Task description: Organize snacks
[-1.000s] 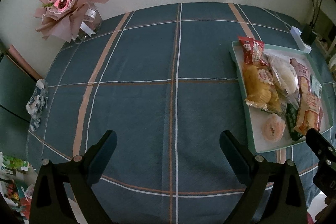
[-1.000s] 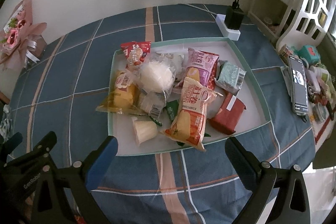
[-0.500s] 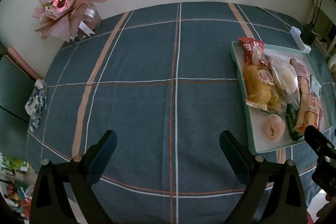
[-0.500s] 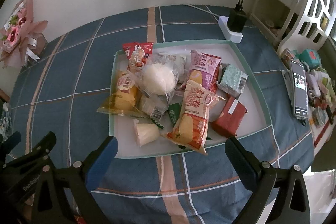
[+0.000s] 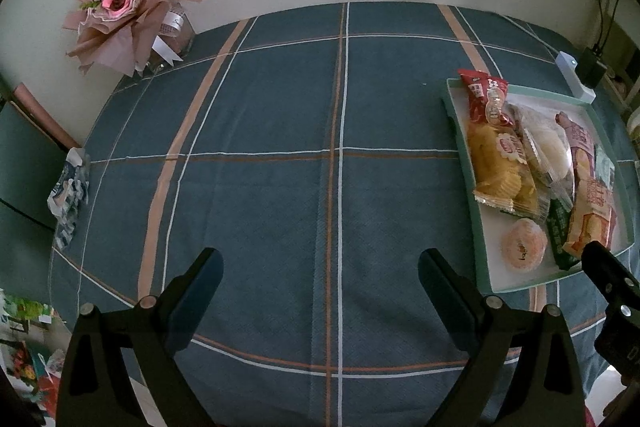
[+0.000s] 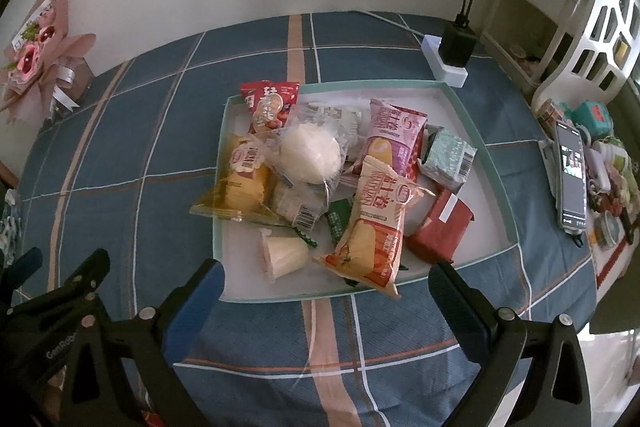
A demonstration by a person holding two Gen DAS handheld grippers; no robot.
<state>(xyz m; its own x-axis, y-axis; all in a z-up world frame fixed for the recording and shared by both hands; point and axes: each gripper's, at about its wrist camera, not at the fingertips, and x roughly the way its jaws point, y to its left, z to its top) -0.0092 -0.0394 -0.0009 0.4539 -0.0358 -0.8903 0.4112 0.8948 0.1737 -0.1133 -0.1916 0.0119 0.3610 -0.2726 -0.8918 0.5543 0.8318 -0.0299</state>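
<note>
A white tray with a green rim (image 6: 472, 119) holds a heap of snack packs: a yellow chip bag (image 6: 244, 179), a red bag (image 6: 268, 103), a clear bag with a white ball (image 6: 312, 151), a purple bag (image 6: 394, 135), an orange-yellow bag (image 6: 374, 227), a red box (image 6: 440, 227), a small cup (image 6: 282, 253). My right gripper (image 6: 326, 295) is open, just in front of the tray's near edge. My left gripper (image 5: 320, 283) is open and empty over bare tablecloth, left of the tray (image 5: 454, 115).
A pink flower bouquet (image 5: 128, 3) stands at the table's far left corner. A power strip with a black plug (image 6: 452, 55) lies behind the tray. A phone (image 6: 572, 179) and small clutter lie at the right edge. A crumpled wrapper (image 5: 70, 187) lies at the left edge.
My right gripper has moved slightly forward toward the tray. The left view has shifted a little; the tray sits slightly lower in it. Both grippers stay open.
</note>
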